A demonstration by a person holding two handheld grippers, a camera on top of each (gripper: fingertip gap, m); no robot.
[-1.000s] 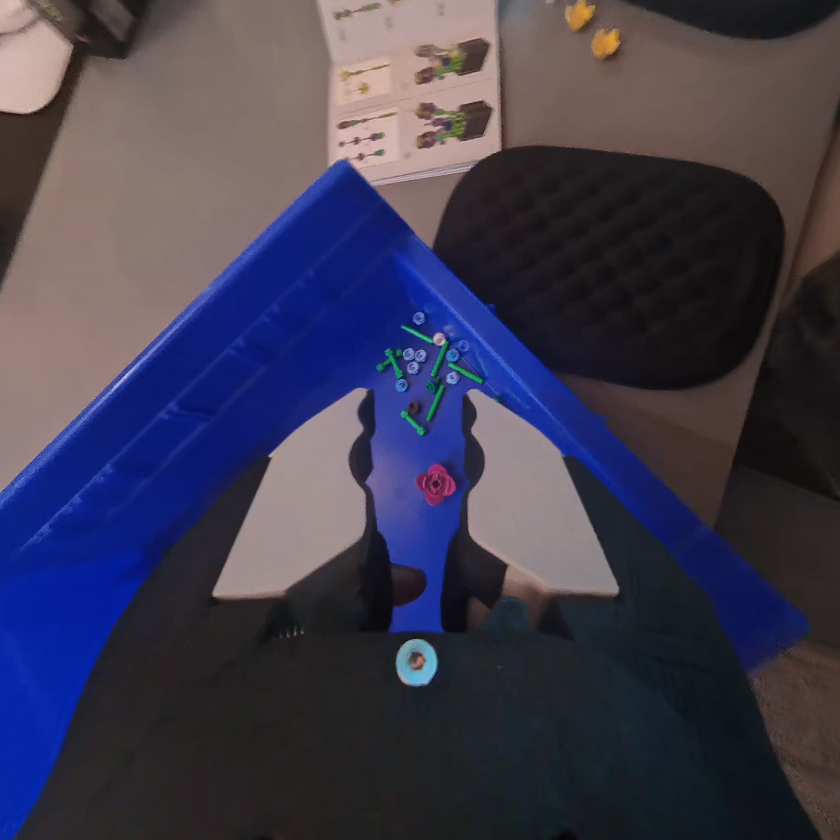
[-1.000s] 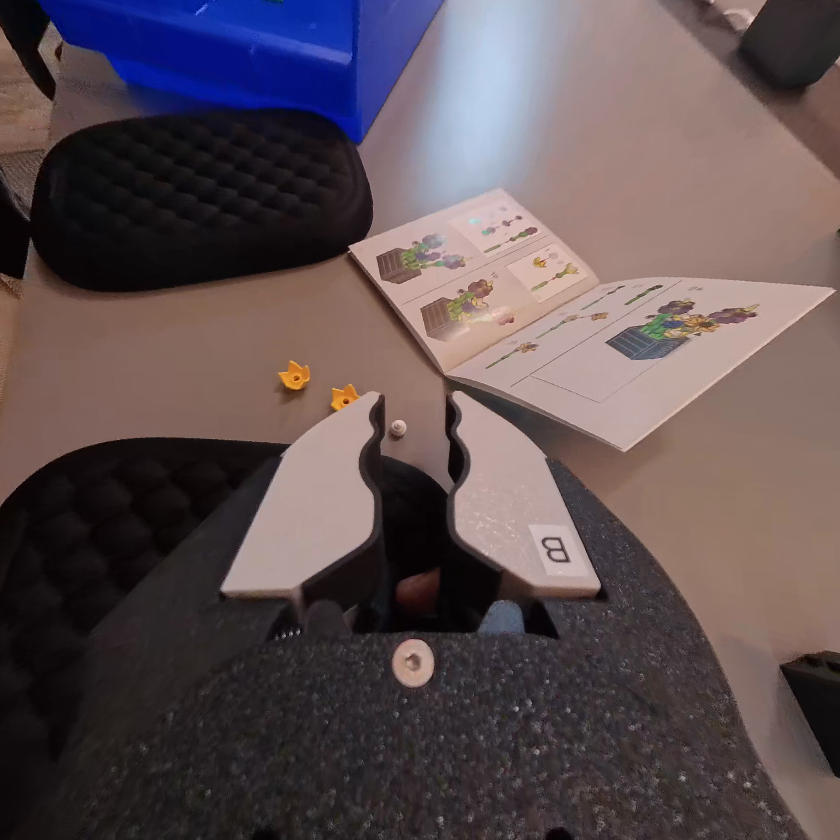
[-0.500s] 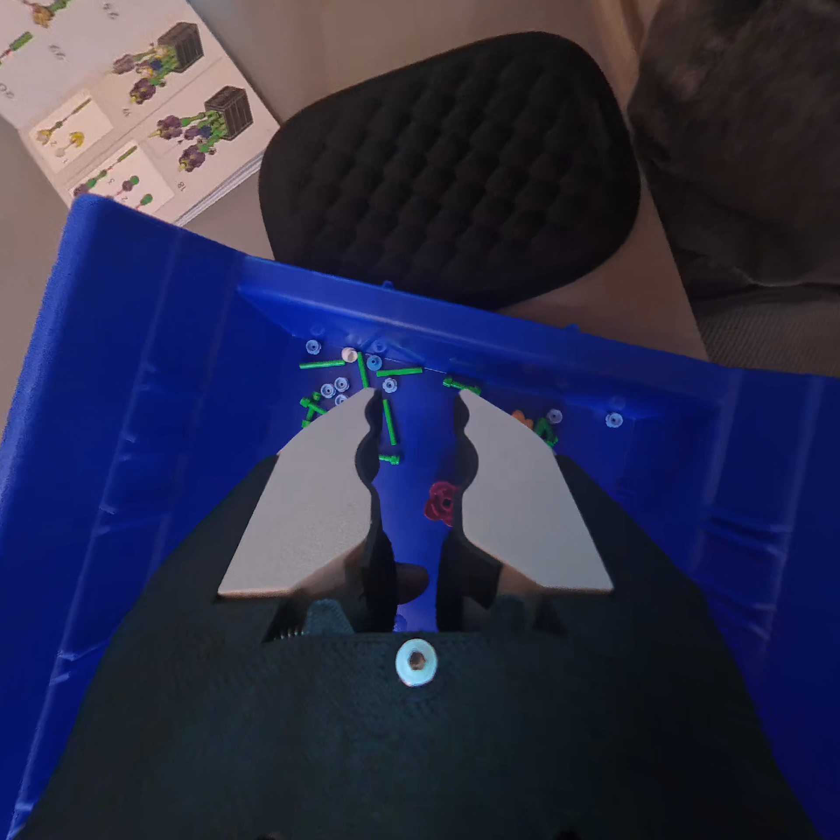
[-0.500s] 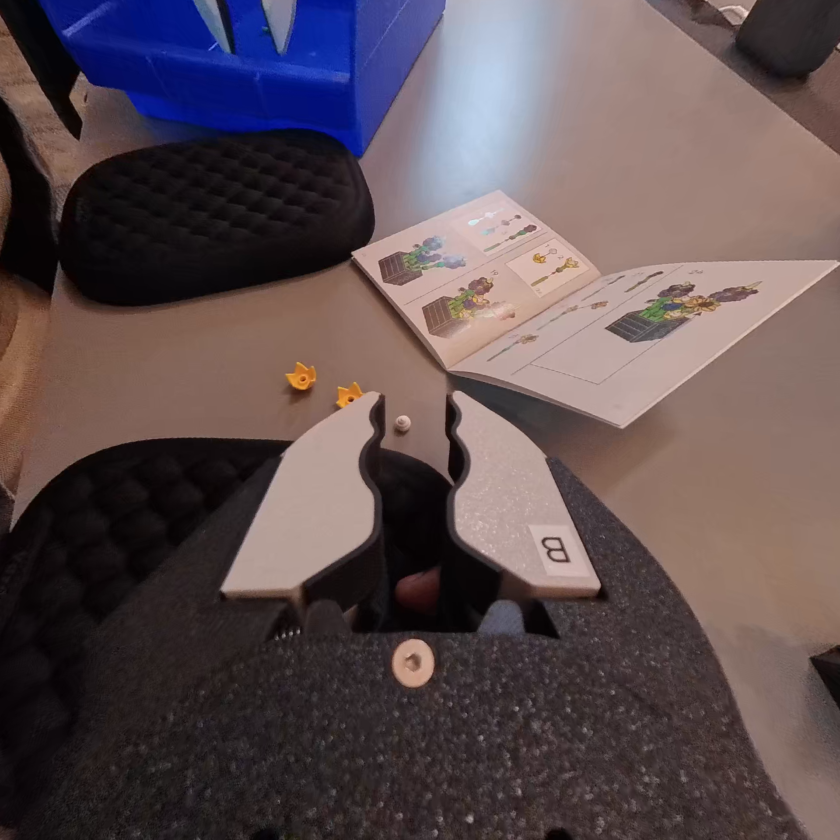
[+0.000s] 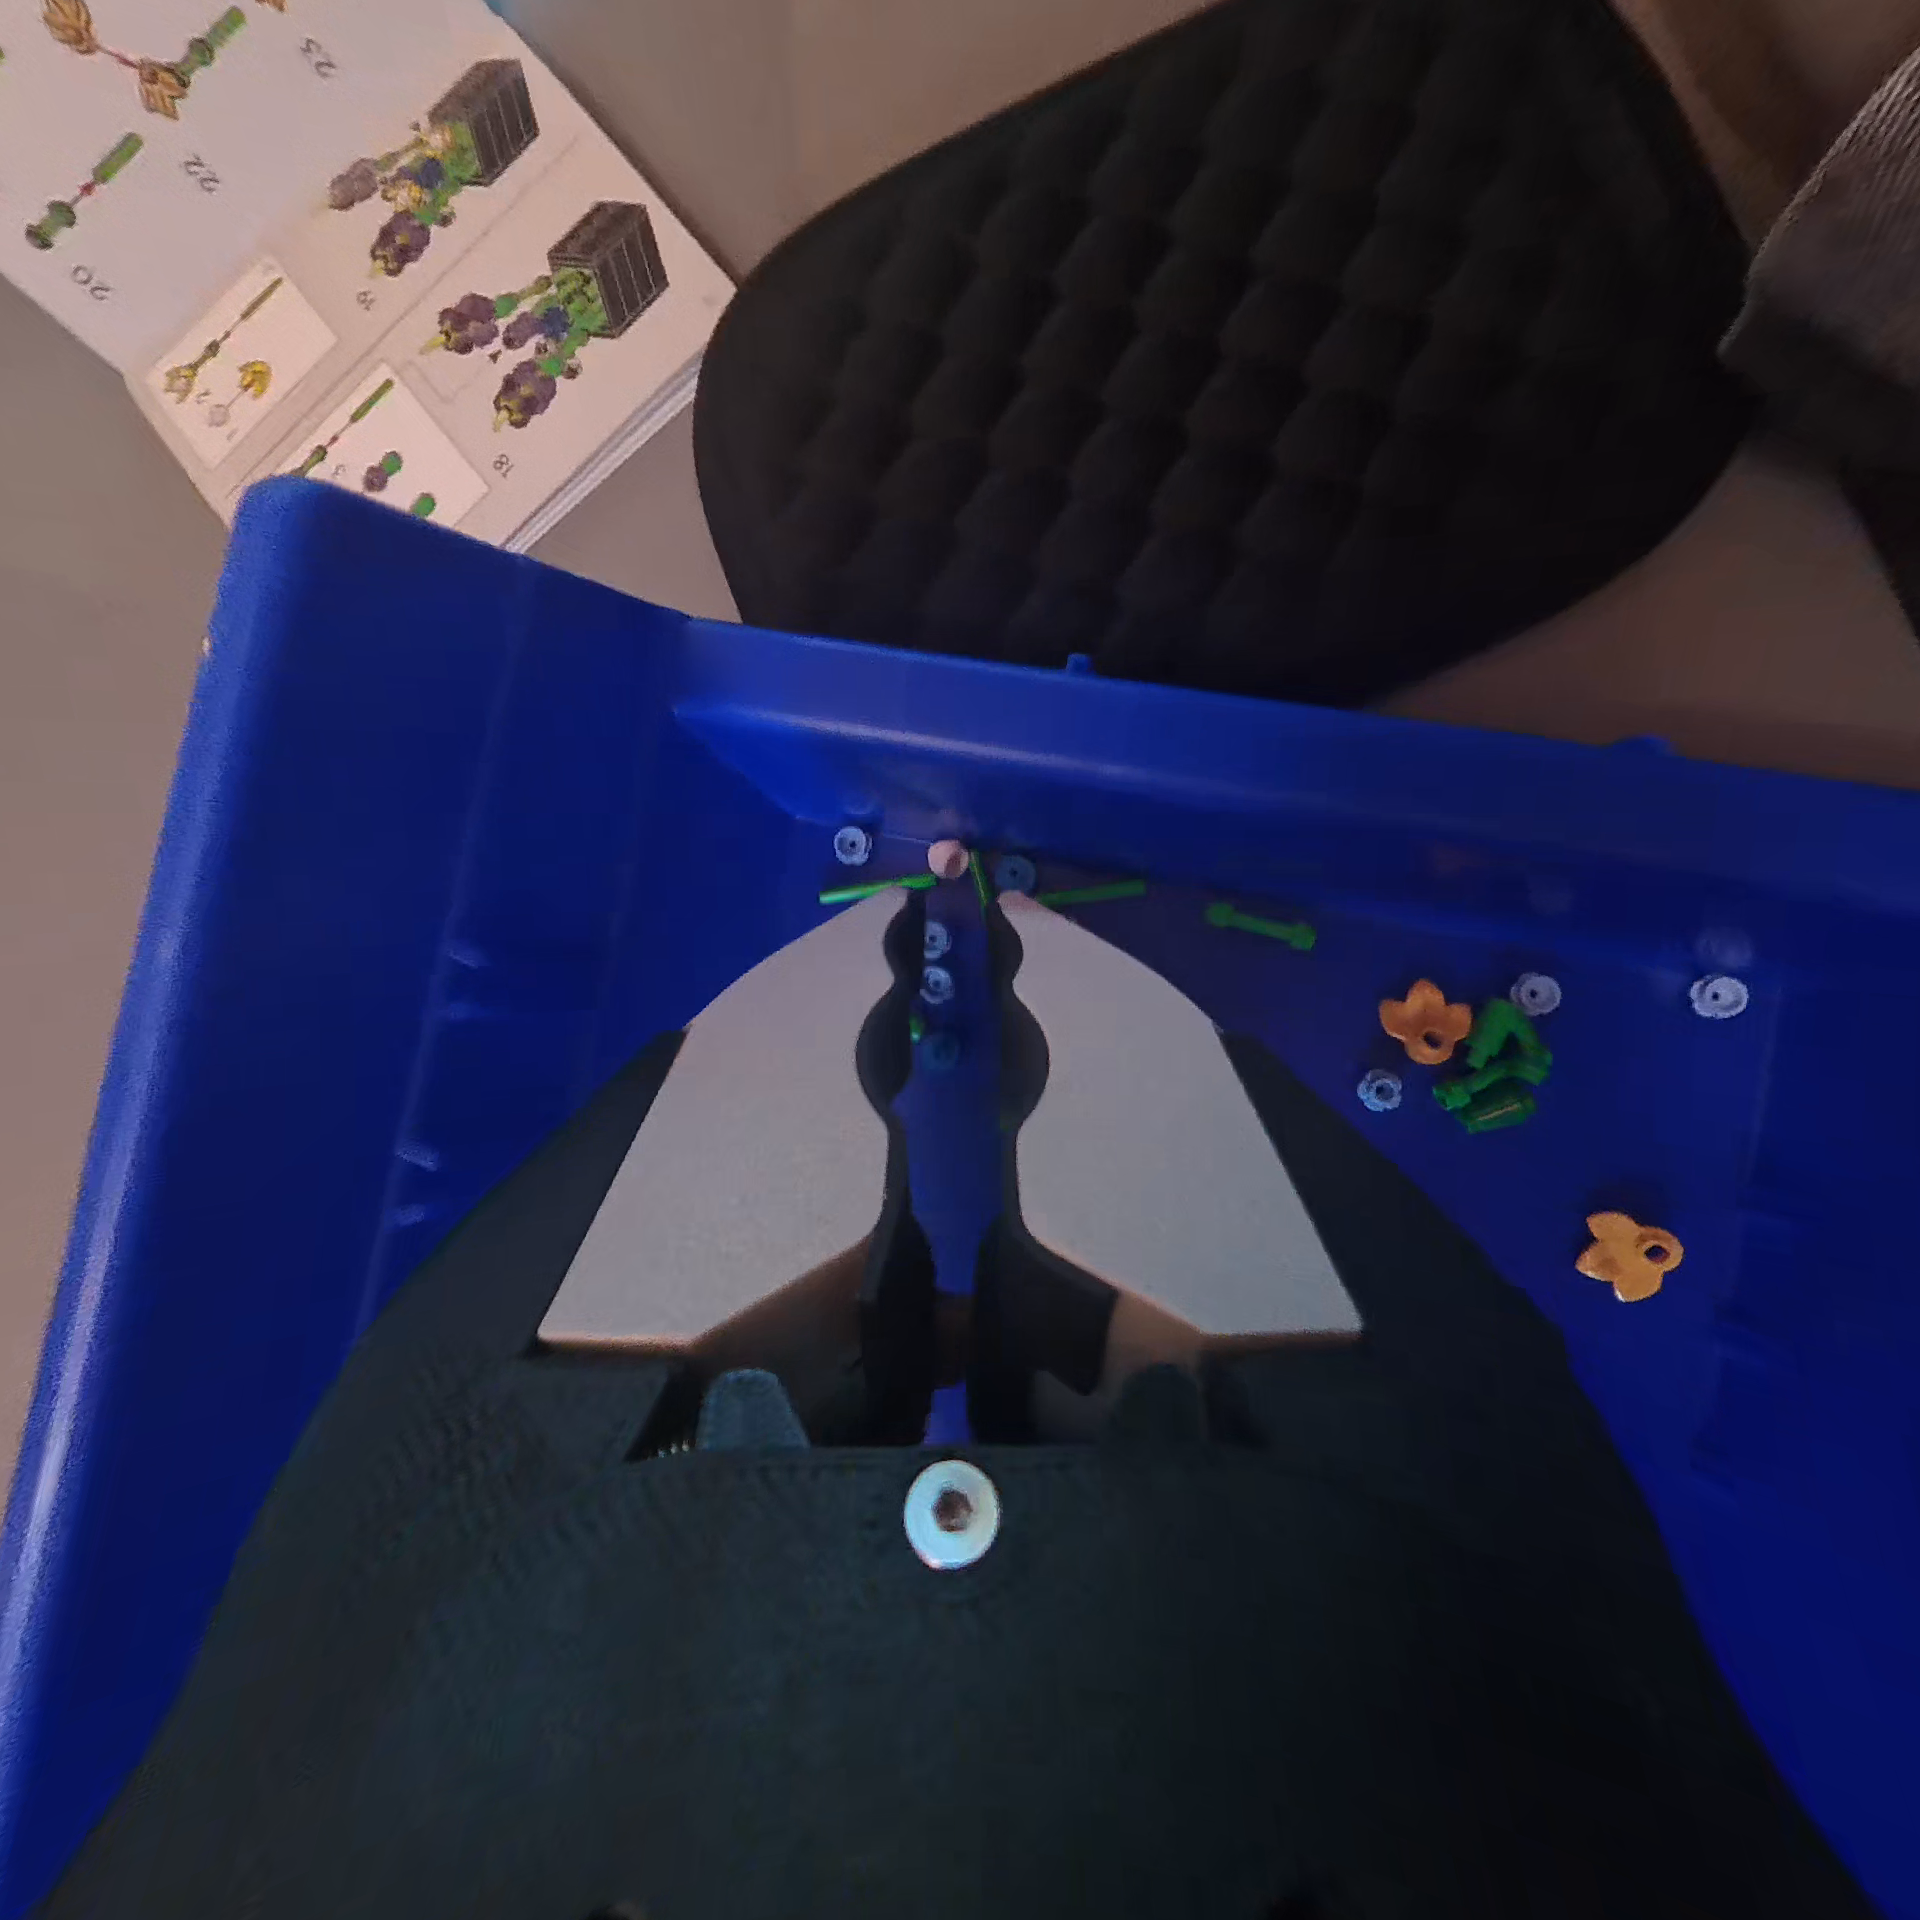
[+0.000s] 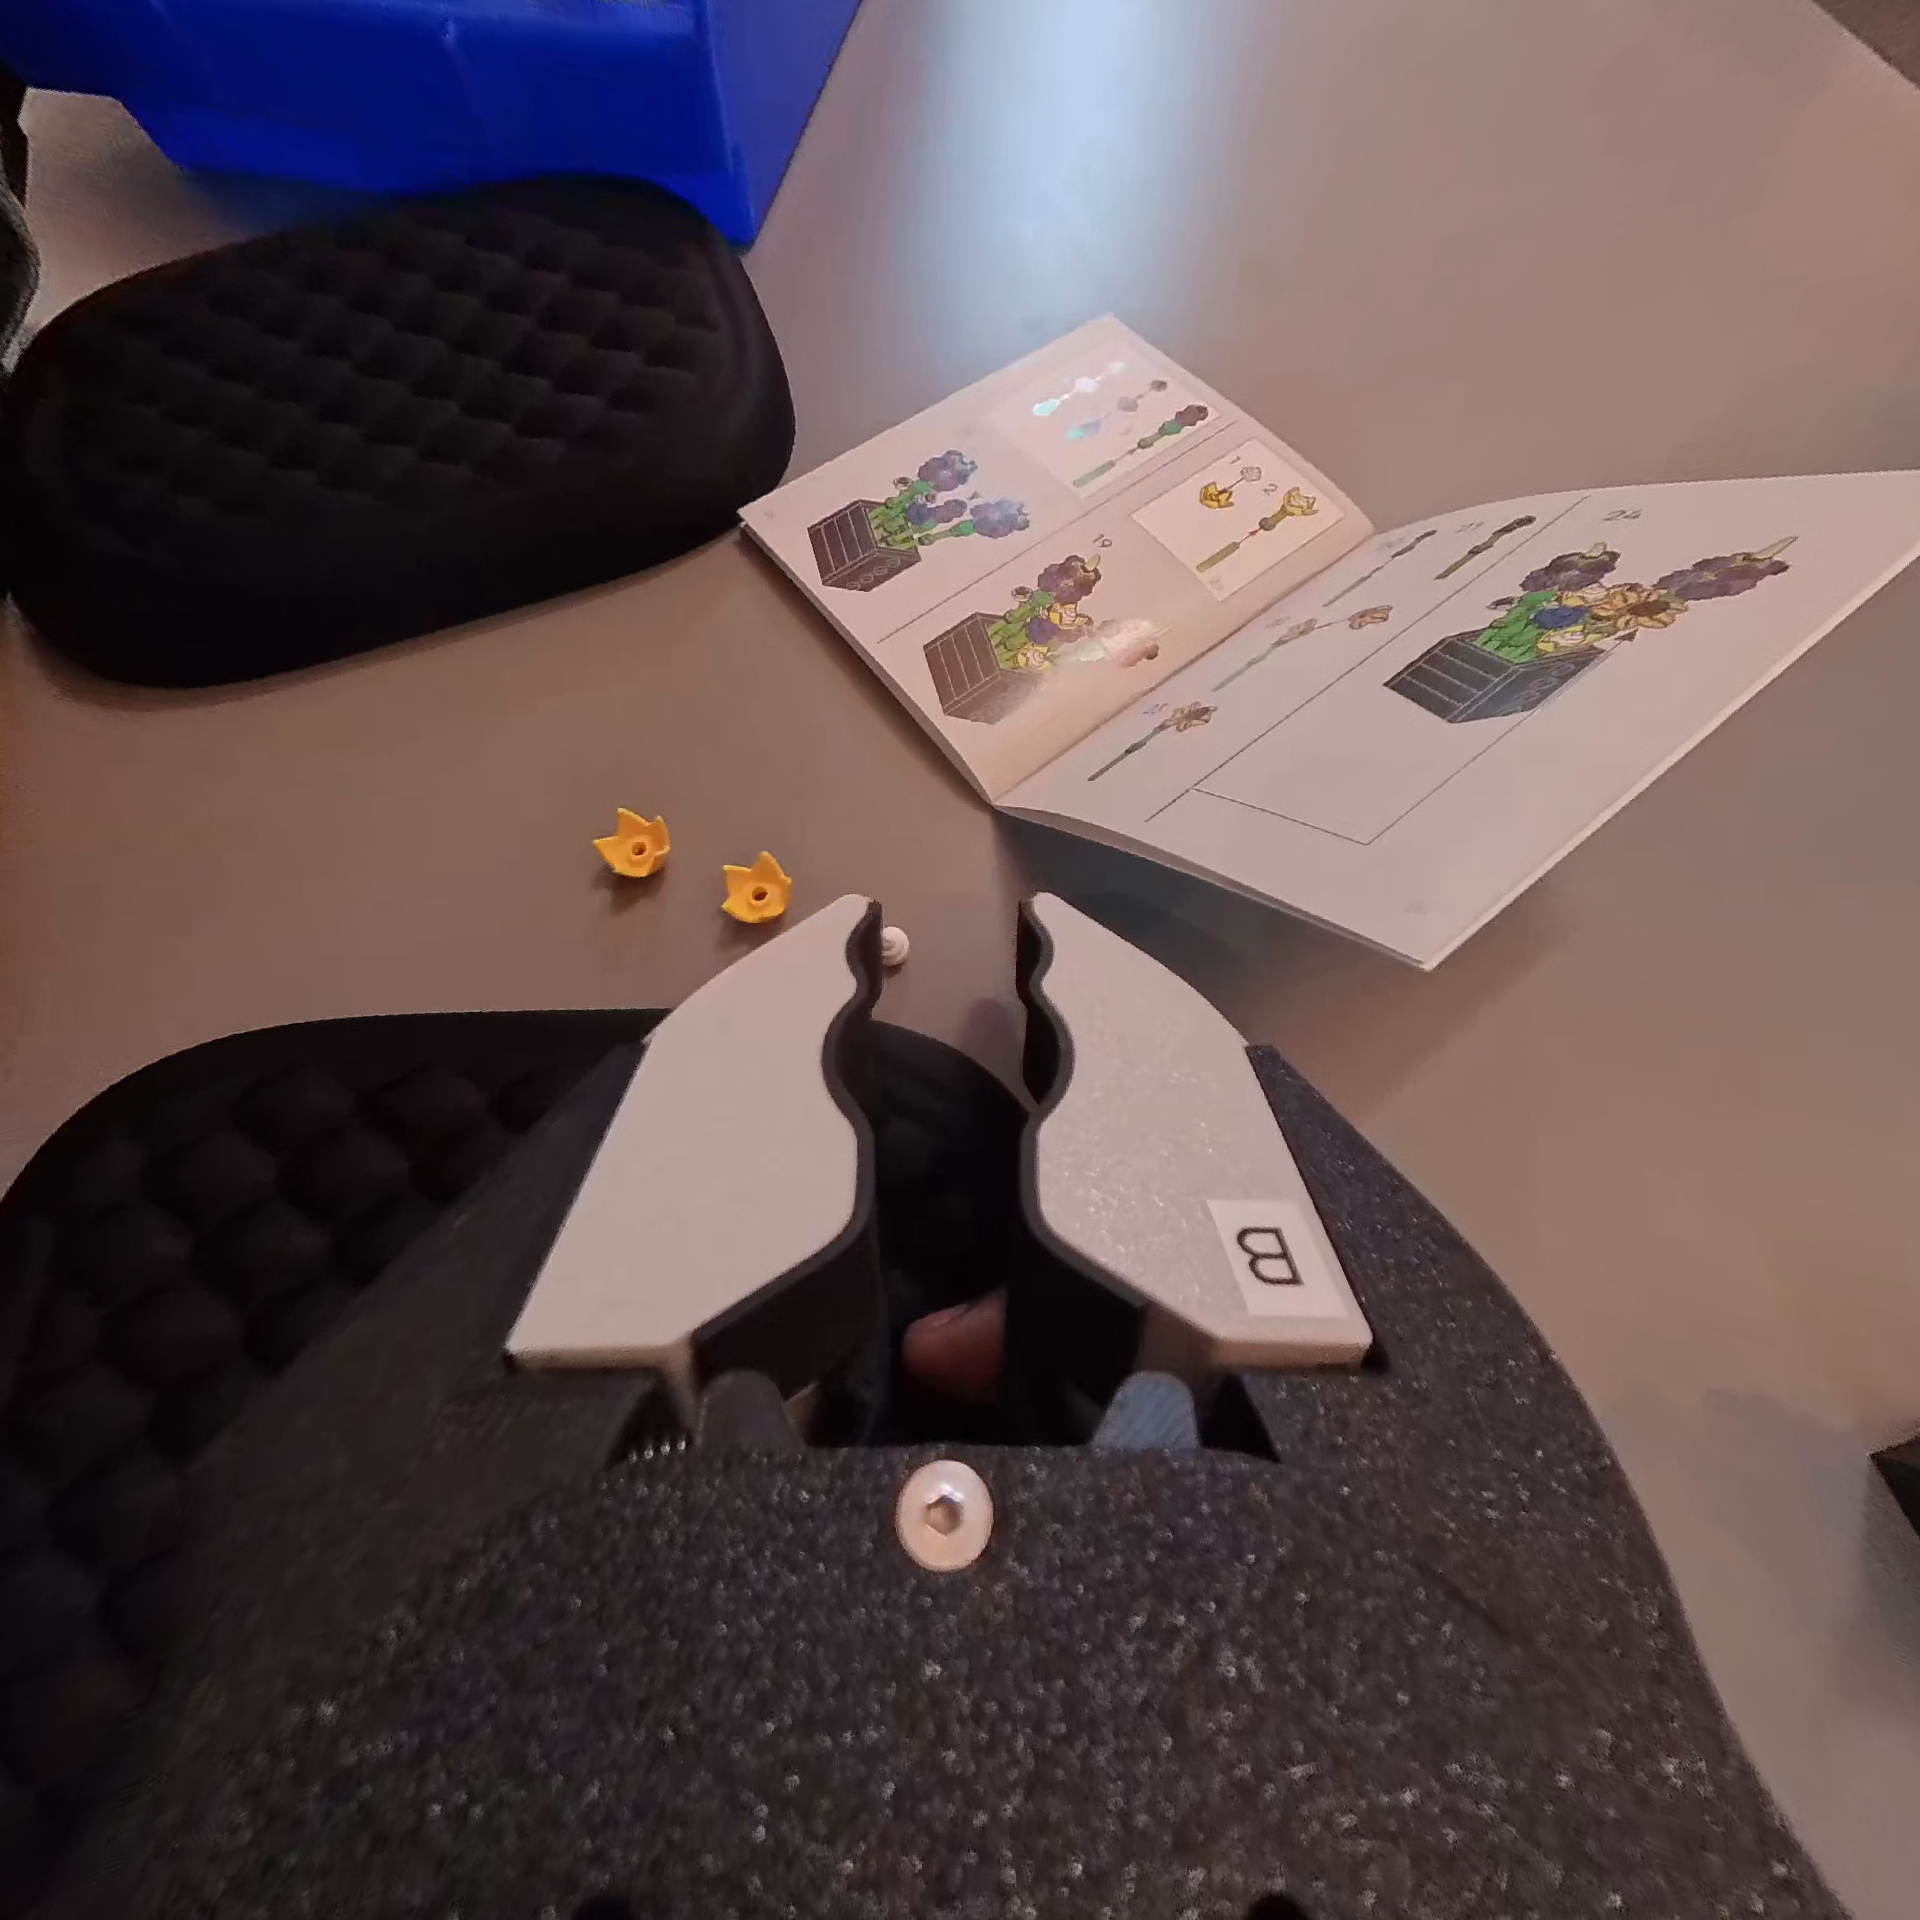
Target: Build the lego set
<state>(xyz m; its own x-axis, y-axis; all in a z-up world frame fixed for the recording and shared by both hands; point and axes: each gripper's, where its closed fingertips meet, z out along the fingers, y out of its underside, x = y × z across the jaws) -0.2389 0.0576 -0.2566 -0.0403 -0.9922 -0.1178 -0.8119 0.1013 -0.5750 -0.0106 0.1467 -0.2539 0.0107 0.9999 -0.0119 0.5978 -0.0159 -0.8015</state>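
Observation:
My left gripper [image 5: 951,906] is inside the blue bin [image 5: 436,831], with its tips close to the far wall. Its jaws stand a narrow gap apart with nothing gripped. A small pale round stud [image 5: 948,858] lies just past the tips, among thin green rods [image 5: 1091,891] and pale blue studs [image 5: 850,844]. Orange flower pieces [image 5: 1421,1020] and green pieces [image 5: 1496,1070] lie to the right. My right gripper [image 6: 945,925] is open and empty, low over the grey table. A small white stud [image 6: 896,945] sits by its left fingertip, and two yellow flower pieces [image 6: 632,844] lie to the left.
The open instruction booklet [image 6: 1351,675] lies right of centre and also shows in the left wrist view [image 5: 343,260]. One black quilted pad [image 6: 395,416] lies by the blue bin [image 6: 416,94], and another [image 6: 208,1247] lies under my right gripper. Some 25 centimetres of space lies between my two pairs of fingers.
My left gripper has pushed deeper into the bin toward the far wall and its jaws have narrowed. The red flower piece is out of sight. My right gripper has barely moved.

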